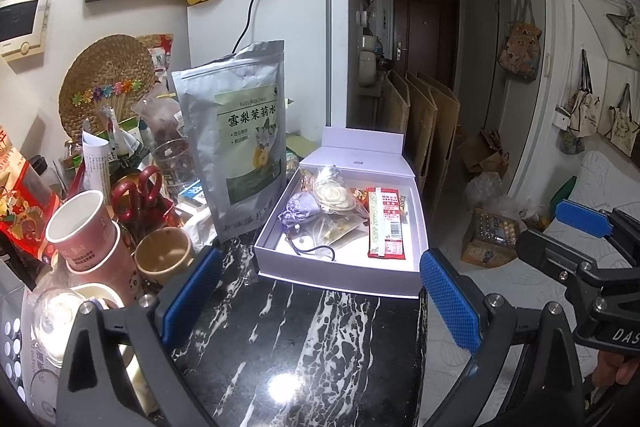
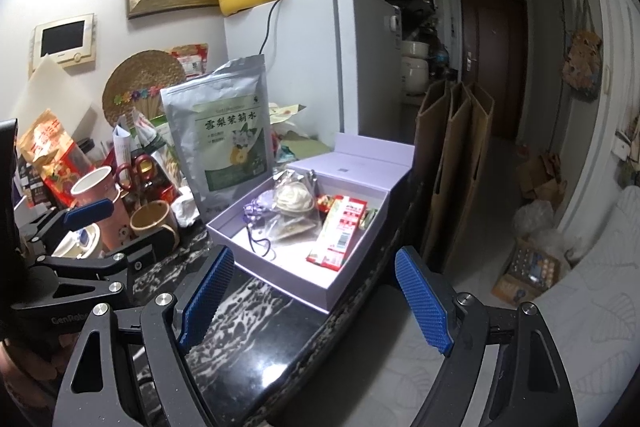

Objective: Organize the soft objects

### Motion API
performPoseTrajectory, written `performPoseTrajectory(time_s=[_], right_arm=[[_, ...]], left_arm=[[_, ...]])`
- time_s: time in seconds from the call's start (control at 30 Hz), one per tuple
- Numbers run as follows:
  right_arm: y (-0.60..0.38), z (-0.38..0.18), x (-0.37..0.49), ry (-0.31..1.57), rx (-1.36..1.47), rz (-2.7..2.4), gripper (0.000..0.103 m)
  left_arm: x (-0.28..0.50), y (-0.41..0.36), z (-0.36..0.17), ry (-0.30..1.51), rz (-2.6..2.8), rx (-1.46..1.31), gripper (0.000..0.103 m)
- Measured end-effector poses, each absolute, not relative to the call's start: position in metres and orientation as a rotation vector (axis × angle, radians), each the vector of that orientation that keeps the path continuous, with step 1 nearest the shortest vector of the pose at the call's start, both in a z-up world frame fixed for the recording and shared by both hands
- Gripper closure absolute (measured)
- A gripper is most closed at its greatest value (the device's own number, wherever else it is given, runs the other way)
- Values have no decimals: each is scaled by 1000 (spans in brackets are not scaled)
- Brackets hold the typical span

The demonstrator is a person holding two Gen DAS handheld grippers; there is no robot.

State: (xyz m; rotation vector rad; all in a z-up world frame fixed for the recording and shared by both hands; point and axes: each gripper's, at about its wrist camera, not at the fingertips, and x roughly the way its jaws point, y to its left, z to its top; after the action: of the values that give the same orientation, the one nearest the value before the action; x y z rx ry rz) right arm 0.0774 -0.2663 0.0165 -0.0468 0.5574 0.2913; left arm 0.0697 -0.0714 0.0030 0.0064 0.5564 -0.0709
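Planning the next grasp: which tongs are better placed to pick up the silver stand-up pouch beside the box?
Left, likely. The silver foil stand-up pouch stands just left of the open lavender cardboard box, nearly straight ahead of the open left tongs. The open right tongs face the box instead and would have to reach across.

Both views are lit from overhead by indoor light, bright on the near side and dim toward the hallway door (image 1: 424,39). A glare spot is seen on the glossy black marble table (image 1: 280,383), and the floor of the open box (image 2: 280,259) is washed nearly white. Strong fisheye bending is seen at the edges, where the fridge (image 1: 288,39) and walls curve, and the corners are blacked out. The centre is sharp; the rims are softened and slightly smeared.
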Motion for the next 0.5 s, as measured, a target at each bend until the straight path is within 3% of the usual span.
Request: performPoseTrajectory(time_s=[0.5], right_arm=[[-264,18,73,555,-48,293,19]], left_arm=[[63,-75,7,546,-90,8,2]])
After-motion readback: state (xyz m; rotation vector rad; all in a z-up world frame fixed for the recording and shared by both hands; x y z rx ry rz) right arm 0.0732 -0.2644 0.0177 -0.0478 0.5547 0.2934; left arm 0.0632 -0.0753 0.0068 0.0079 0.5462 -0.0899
